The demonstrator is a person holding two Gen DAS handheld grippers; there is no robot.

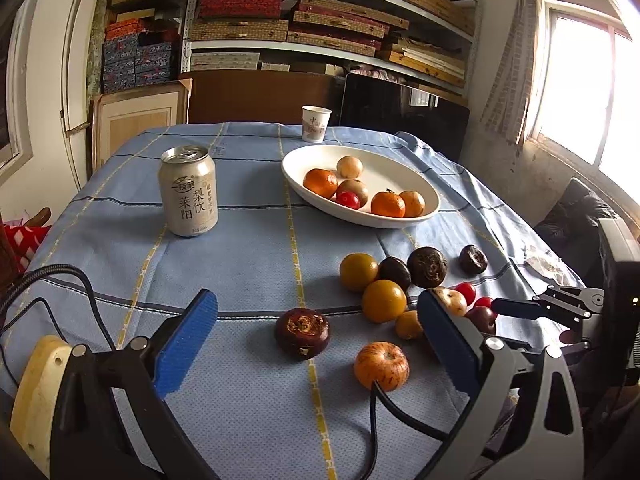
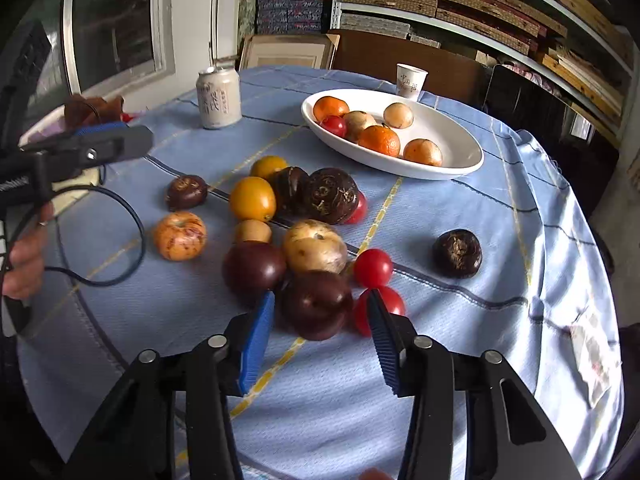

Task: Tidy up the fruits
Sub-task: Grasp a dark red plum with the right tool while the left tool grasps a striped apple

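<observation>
A white oval plate [image 1: 416, 216] [image 2: 460, 160] at the back of the table holds several oranges, pale fruits and a cherry tomato. A pile of loose fruit lies on the blue tablecloth in front of it. My right gripper [image 2: 320, 312] is open, its blue pads on either side of a dark purple plum [image 2: 316, 304], not closed on it. Two cherry tomatoes [image 2: 374, 268] lie just right of it. My left gripper [image 1: 316, 320] is open and empty, above a dark brown water chestnut [image 1: 302, 333] and a striped orange fruit [image 1: 381, 365].
A drink can [image 1: 188, 191] [image 2: 218, 98] stands at the back left and a paper cup [image 1: 316, 123] [image 2: 410, 80] behind the plate. A lone water chestnut [image 2: 457, 253] lies to the right. A paper scrap [image 2: 592, 352] lies near the table's right edge. Cables trail by the left gripper.
</observation>
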